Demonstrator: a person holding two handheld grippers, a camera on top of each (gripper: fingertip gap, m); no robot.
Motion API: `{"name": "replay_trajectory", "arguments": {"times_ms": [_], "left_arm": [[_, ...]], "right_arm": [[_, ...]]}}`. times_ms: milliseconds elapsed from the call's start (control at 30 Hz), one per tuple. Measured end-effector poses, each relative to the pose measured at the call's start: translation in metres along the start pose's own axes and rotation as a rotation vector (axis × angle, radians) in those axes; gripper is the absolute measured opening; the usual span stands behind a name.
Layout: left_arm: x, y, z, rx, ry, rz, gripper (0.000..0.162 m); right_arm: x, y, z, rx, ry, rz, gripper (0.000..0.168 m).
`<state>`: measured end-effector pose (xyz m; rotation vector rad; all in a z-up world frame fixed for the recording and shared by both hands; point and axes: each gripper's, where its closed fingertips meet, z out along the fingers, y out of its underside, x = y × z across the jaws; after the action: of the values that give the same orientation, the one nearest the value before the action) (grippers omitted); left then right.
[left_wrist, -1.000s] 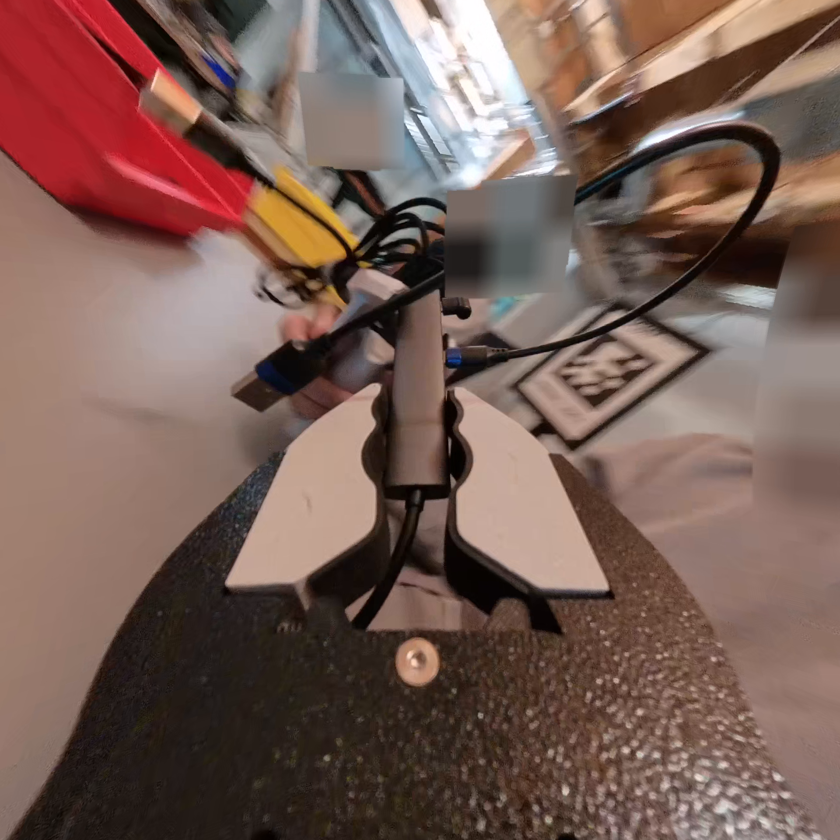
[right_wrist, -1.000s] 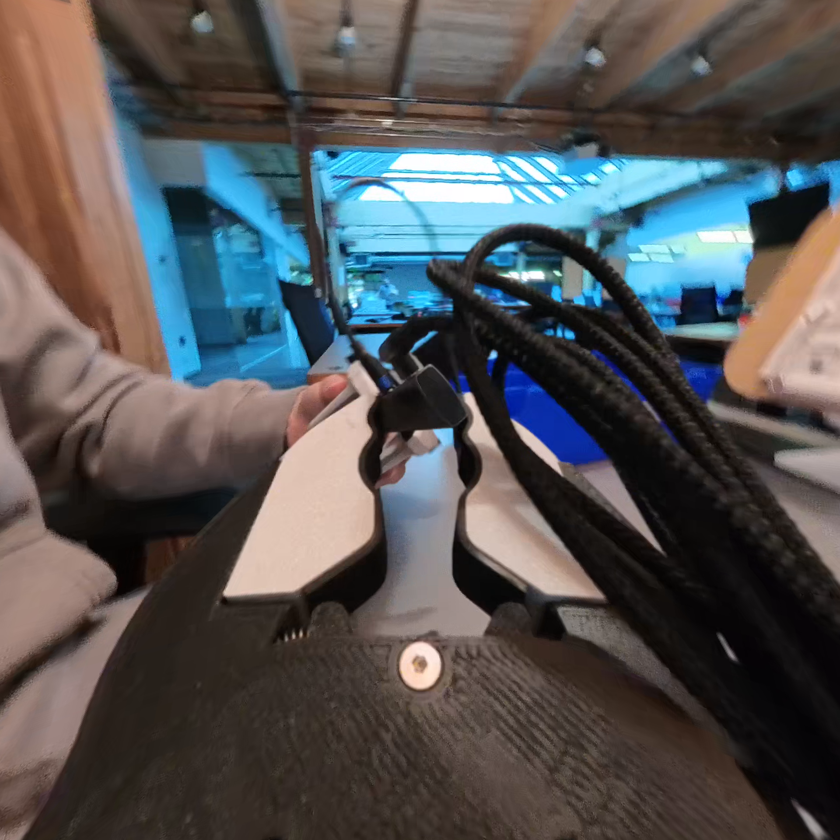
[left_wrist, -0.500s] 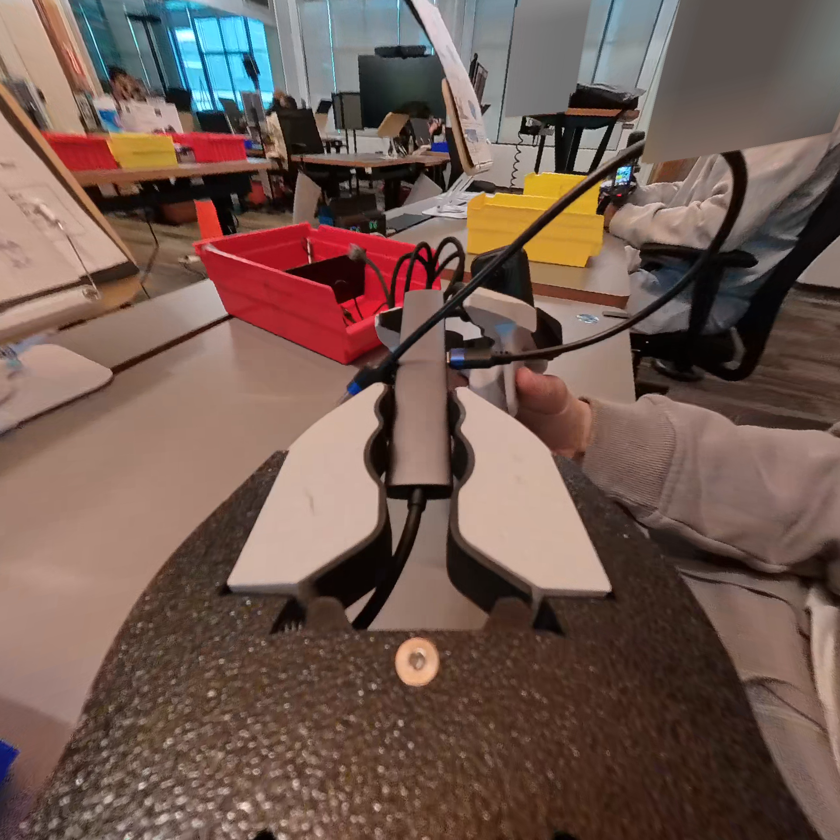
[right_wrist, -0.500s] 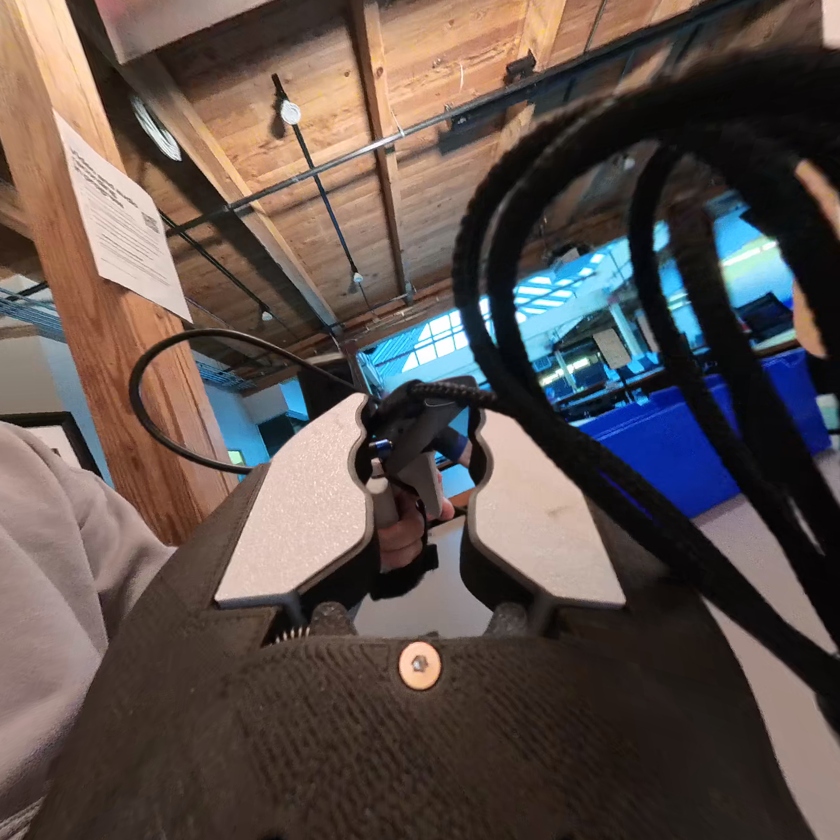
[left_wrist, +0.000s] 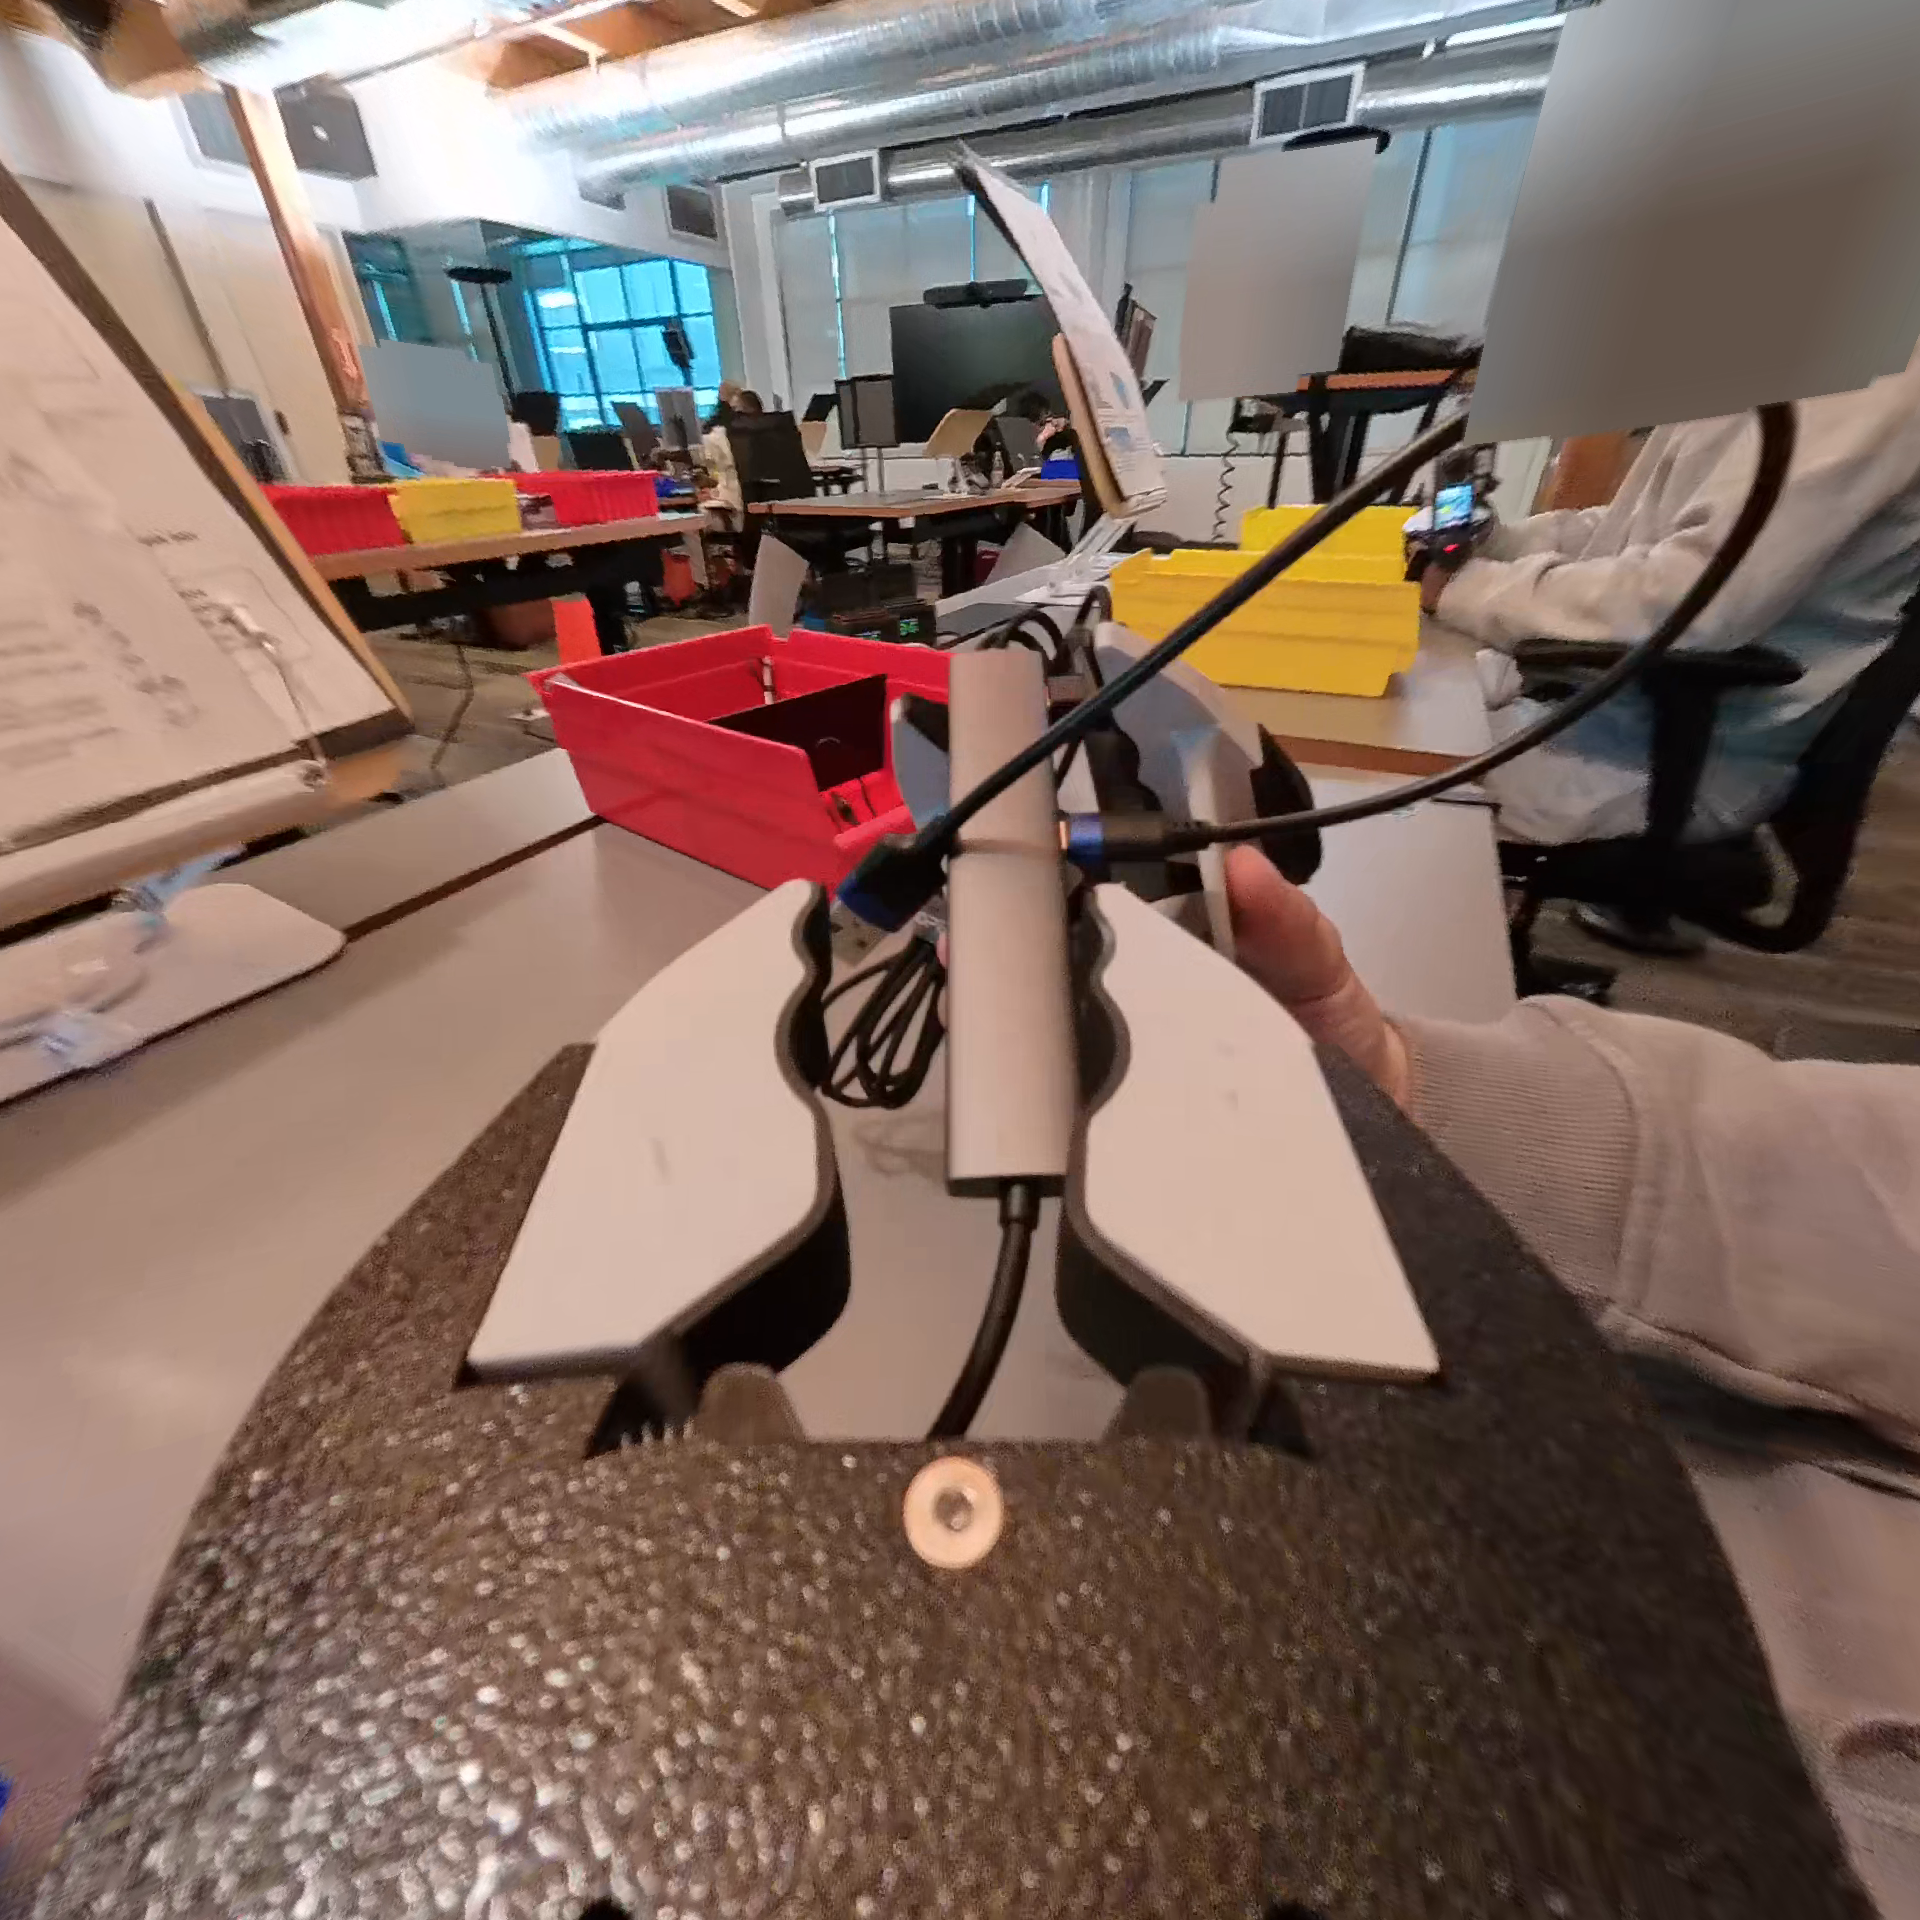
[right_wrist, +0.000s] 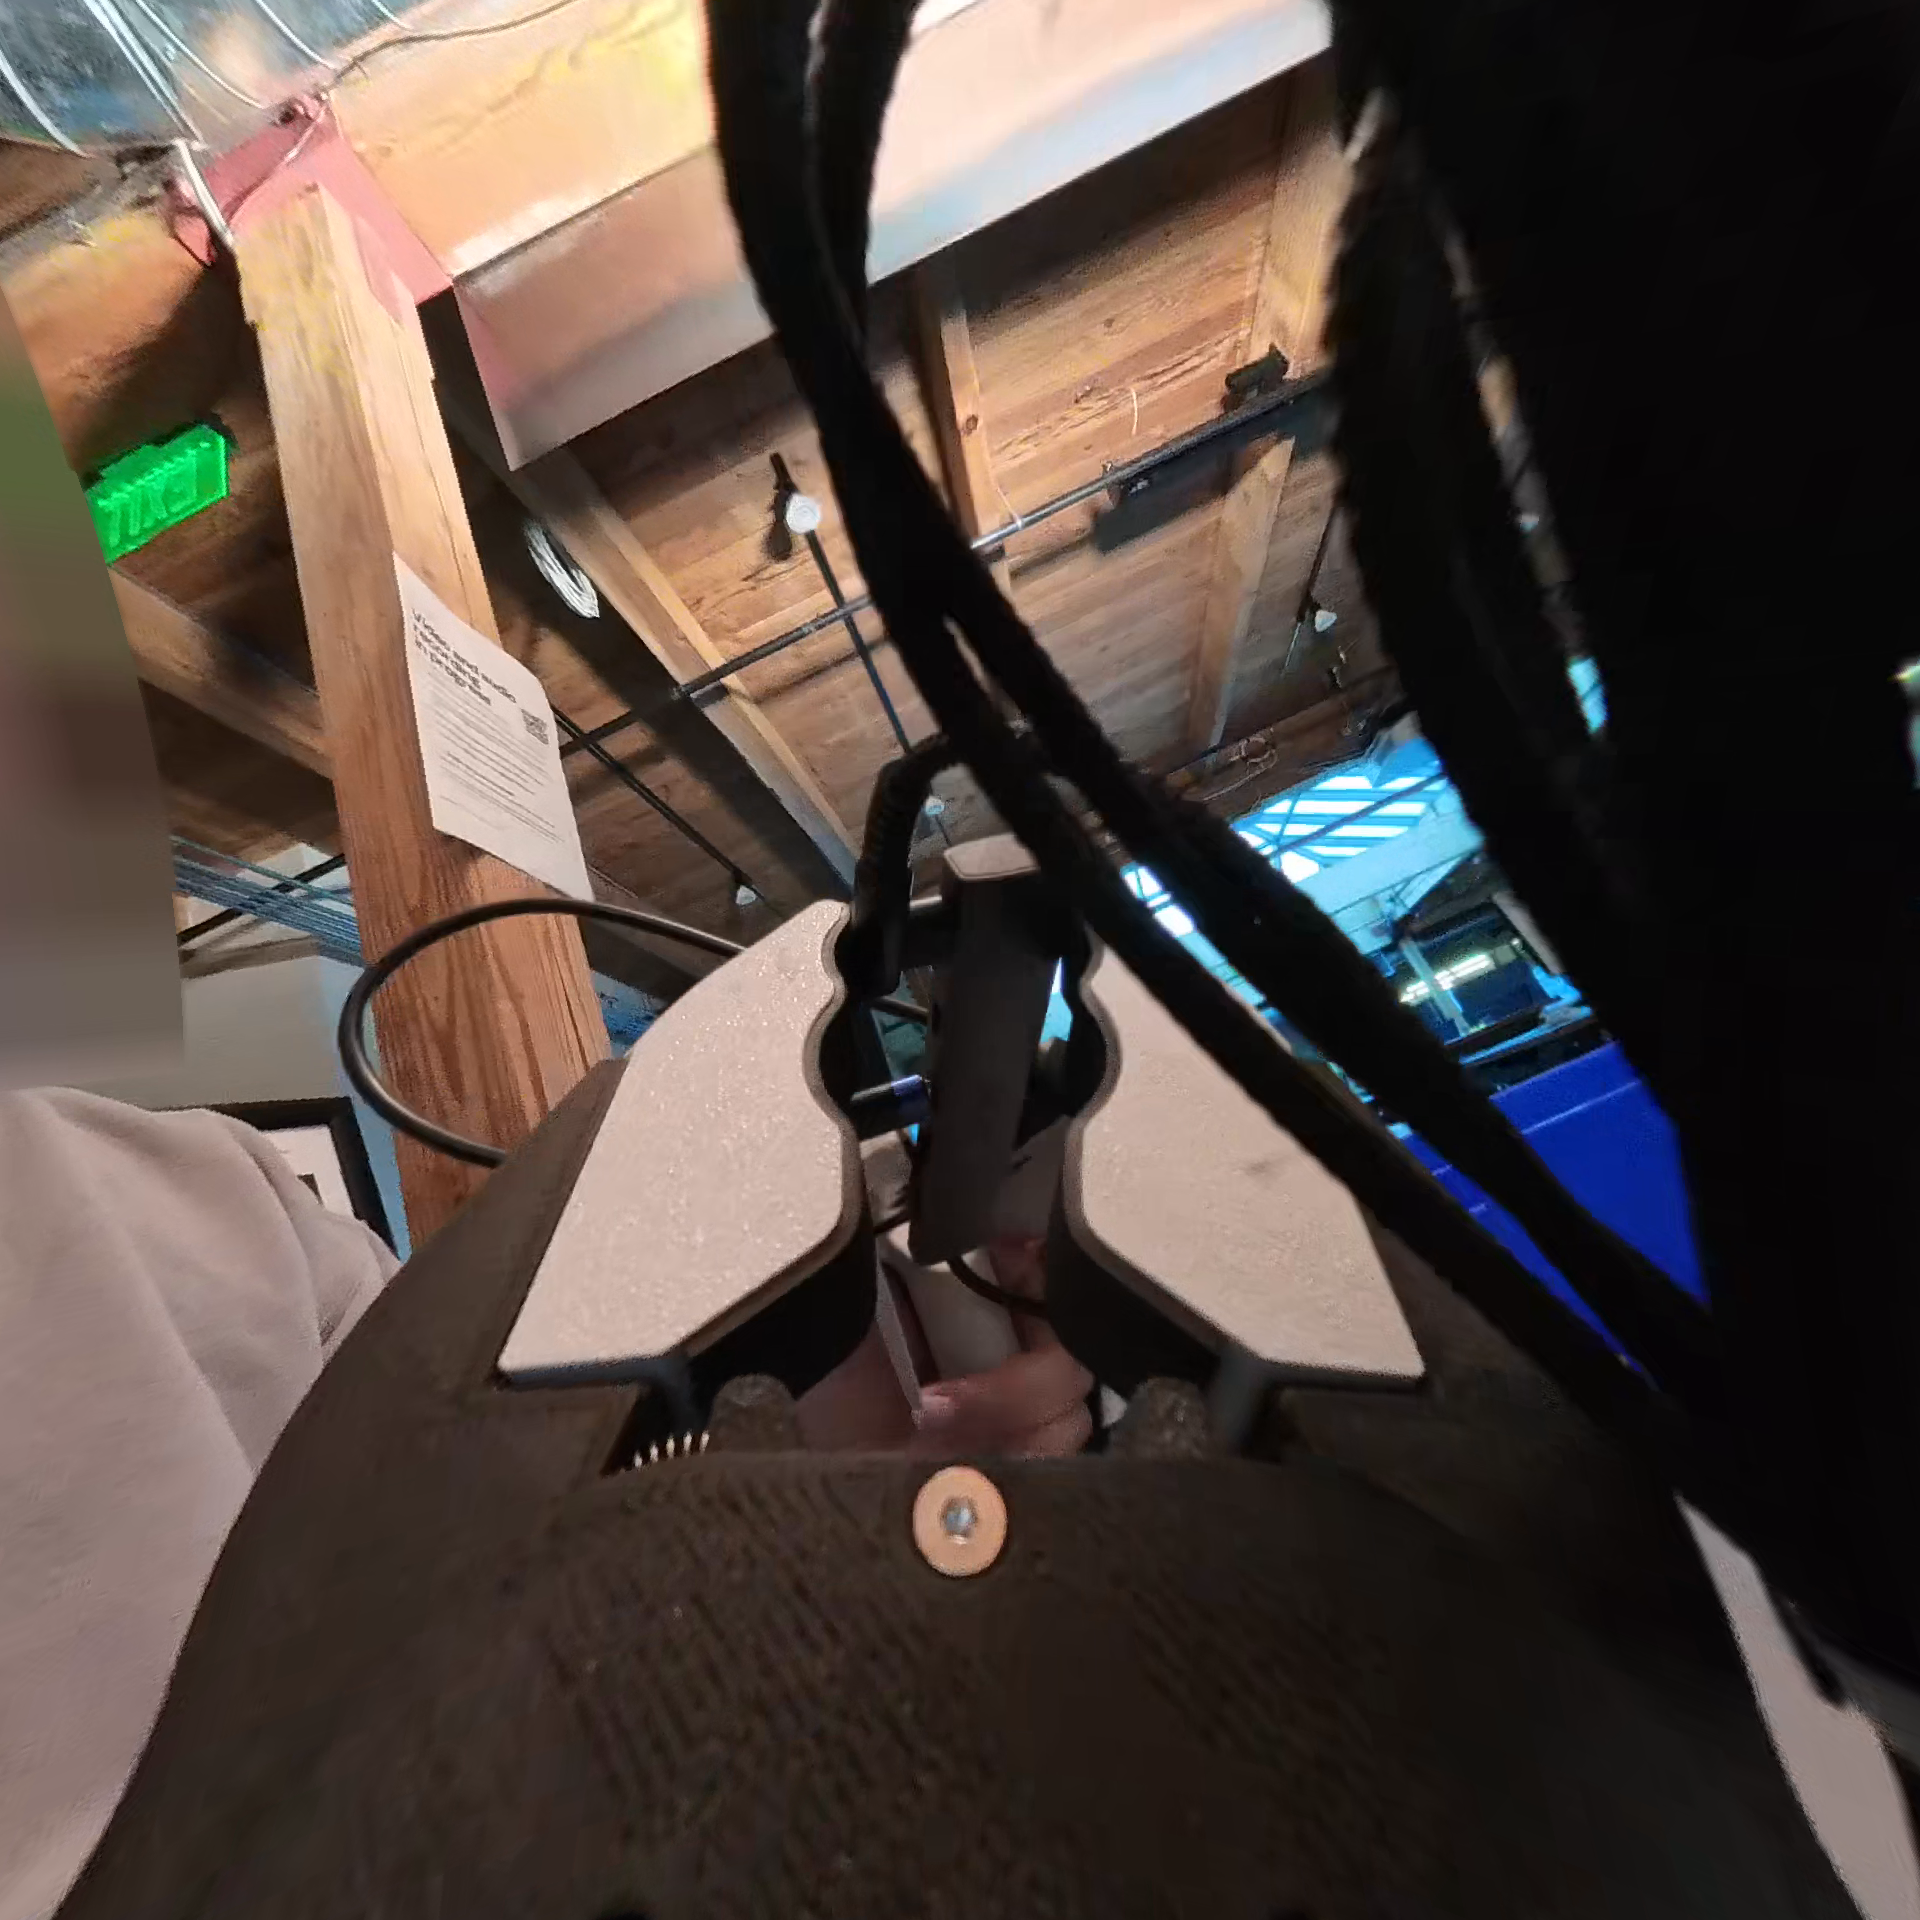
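Note:
My left gripper (left_wrist: 961, 904) is open. A grey bar-shaped hub (left_wrist: 1003, 1018) stands between its fingers, leaning on the right one, with a gap to the left one. The hub's own black lead runs back under the gripper. A thin black cable is plugged into the hub's right side by a blue-ringed connector (left_wrist: 1086, 834); its other plug (left_wrist: 888, 883) hangs at the left. My right gripper (left_wrist: 1174, 748) faces it and is shut at the hub's far end. In the right wrist view, the right gripper (right_wrist: 961, 940) pinches the braided cable's plug (right_wrist: 883, 914) against the hub (right_wrist: 982, 1070). Braided loops (right_wrist: 1195, 883) hang close to the camera.
A grey table (left_wrist: 312, 1143) lies below. A red bin (left_wrist: 675, 758) and a yellow bin (left_wrist: 1268, 623) stand behind the grippers. A paper stand (left_wrist: 125, 623) is at the left. A seated person (left_wrist: 1662, 582) is at the right. A wooden post (right_wrist: 416, 727) and a blue bin (right_wrist: 1579, 1164) show behind. Left tips to right tips: about 4 cm.
My left gripper's jaws have opened off the hub, which now leans on the right finger. The right gripper has tilted further up toward the ceiling, keeping its grip.

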<state>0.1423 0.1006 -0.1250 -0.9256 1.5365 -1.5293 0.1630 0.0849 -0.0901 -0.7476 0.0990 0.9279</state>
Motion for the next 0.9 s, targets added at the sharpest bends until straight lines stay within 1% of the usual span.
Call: {"name": "replay_trajectory", "arguments": {"times_ms": [33, 67, 200, 267, 300, 333, 367, 433, 500, 533, 600, 700, 767, 833, 900], "left_arm": [[0.001, 0.001, 0.000, 0.005, 0.016, -0.020, 0.041], [0.003, 0.001, -0.001, 0.012, 0.025, -0.022, 0.040], [0.010, 0.009, -0.001, -0.006, 0.037, 0.021, 0.045], [0.011, 0.004, -0.003, 0.053, 0.009, 0.015, 0.035], [0.011, 0.003, -0.003, 0.071, 0.003, -0.001, 0.035], [0.012, 0.006, -0.001, 0.064, 0.001, -0.018, 0.040], [0.013, 0.010, 0.001, 0.051, 0.004, -0.030, 0.040], [0.015, 0.011, 0.004, 0.071, 0.000, -0.022, 0.033], [0.015, 0.002, 0.003, 0.136, -0.032, 0.029, 0.025], [0.016, -0.001, 0.004, 0.154, -0.040, 0.048, 0.025], [0.013, 0.001, 0.007, 0.138, -0.054, 0.048, 0.023], [0.009, 0.004, 0.009, 0.115, -0.063, 0.023, 0.023], [0.005, 0.006, 0.009, 0.094, -0.089, 0.040, 0.023], [-0.007, 0.007, 0.005, 0.057, -0.183, 0.108, 0.023], [-0.025, 0.001, -0.006, 0.039, -0.324, 0.185, 0.023]], "right_arm": [[-0.001, 0.001, 0.001, -0.010, -0.003, -0.005, 0.039], [-0.001, 0.001, 0.001, -0.011, -0.006, -0.012, 0.038], [-0.002, -0.014, -0.002, 0.108, -0.020, 0.026, 0.037], [-0.004, -0.017, -0.004, 0.115, -0.044, 0.036, 0.037], [-0.004, -0.018, -0.004, 0.128, -0.041, 0.030, 0.037], [-0.003, -0.020, -0.005, 0.143, -0.034, 0.027, 0.037], [-0.004, -0.020, -0.004, 0.149, -0.044, 0.033, 0.037], [-0.003, -0.017, -0.003, 0.150, -0.037, 0.044, 0.037], [-0.003, -0.011, -0.002, 0.128, -0.041, 0.040, 0.037], [-0.004, -0.012, -0.002, 0.148, -0.048, 0.050, 0.036], [-0.001, -0.015, -0.004, 0.176, -0.039, 0.057, 0.036], [0.005, -0.015, -0.006, 0.158, -0.006, 0.068, 0.036], [0.011, -0.012, -0.007, 0.110, 0.040, 0.056, 0.035], [0.024, -0.003, -0.009, -0.004, 0.142, 0.018, 0.032], [0.031, 0.004, -0.015, -0.119, 0.221, -0.033, 0.031]]}}
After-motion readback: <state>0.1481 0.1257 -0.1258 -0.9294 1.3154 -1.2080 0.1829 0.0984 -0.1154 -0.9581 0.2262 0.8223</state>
